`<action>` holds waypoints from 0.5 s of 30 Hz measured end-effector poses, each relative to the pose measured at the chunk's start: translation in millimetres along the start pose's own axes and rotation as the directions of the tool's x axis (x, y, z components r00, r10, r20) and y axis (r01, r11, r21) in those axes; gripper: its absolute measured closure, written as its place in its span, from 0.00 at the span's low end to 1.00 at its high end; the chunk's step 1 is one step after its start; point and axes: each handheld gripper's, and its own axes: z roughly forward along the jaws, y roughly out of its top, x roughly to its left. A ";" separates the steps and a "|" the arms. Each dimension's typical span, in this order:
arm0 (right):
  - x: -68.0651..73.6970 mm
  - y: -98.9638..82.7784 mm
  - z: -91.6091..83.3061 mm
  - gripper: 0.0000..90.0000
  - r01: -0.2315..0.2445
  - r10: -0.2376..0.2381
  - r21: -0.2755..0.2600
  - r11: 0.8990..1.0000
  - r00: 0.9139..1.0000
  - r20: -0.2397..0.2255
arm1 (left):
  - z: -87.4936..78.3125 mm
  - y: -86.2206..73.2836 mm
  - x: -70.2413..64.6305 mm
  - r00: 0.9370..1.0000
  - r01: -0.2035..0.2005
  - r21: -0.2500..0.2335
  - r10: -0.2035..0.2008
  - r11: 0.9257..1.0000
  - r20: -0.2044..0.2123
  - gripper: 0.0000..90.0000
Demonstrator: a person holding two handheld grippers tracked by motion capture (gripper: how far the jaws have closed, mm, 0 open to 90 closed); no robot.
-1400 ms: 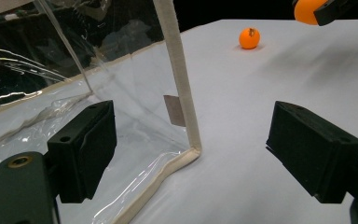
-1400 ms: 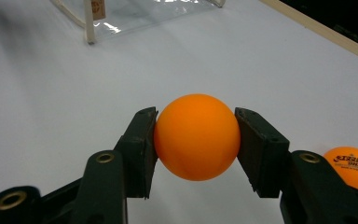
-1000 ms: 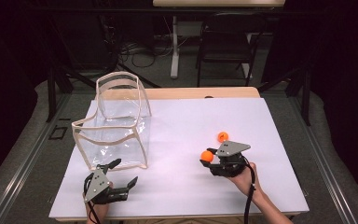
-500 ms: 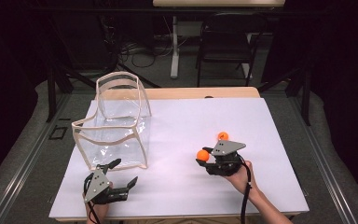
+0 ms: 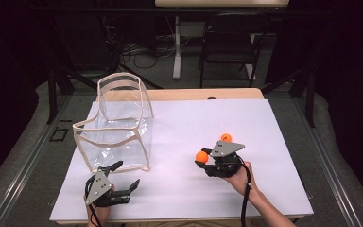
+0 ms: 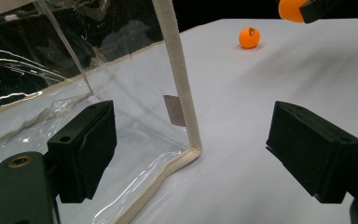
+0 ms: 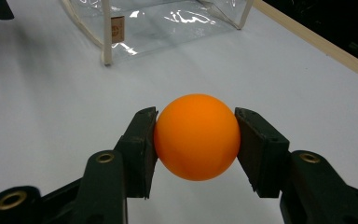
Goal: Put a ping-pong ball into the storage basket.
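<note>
The right gripper [image 7: 196, 142] is clamping a smooth, round orange ball [image 7: 196, 136] above the matte white table [image 5: 179, 189], at four o'clock from the clear, cream-trimmed plastic bag [image 5: 116, 124], while the left gripper [image 6: 191, 154] is gaping empty beside the bag's corner.

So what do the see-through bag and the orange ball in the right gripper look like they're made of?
The bag looks like clear soft plastic, probably vinyl: it is glossy, creased, and the table shows through it. Its cream edging looks like woven fabric tape. The orange ball, clamped in the right gripper, looks like smooth matt plastic, much like a table tennis ball; its even, seamless surface suggests so, though I can't be sure.
</note>
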 end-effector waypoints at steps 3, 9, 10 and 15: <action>0.7 1.8 2.0 0.56 0.001 -0.001 -0.003 1.000 1.000 -0.006 | -0.1 0.0 0.1 1.000 0.000 0.001 0.000 1.000 0.000 0.17; 2.5 6.1 5.7 0.56 0.010 -0.011 -0.006 1.000 1.000 -0.013 | -0.3 -0.2 0.2 1.000 -0.002 0.002 0.002 1.000 0.000 0.17; 2.6 6.8 6.6 0.56 0.012 -0.012 -0.009 1.000 1.000 -0.015 | -0.3 -0.2 0.2 1.000 -0.001 0.002 0.001 1.000 0.001 0.17; 3.5 9.6 8.4 0.56 0.015 -0.015 -0.011 1.000 1.000 -0.019 | -0.2 -0.2 0.1 1.000 -0.001 0.002 0.001 1.000 0.001 0.17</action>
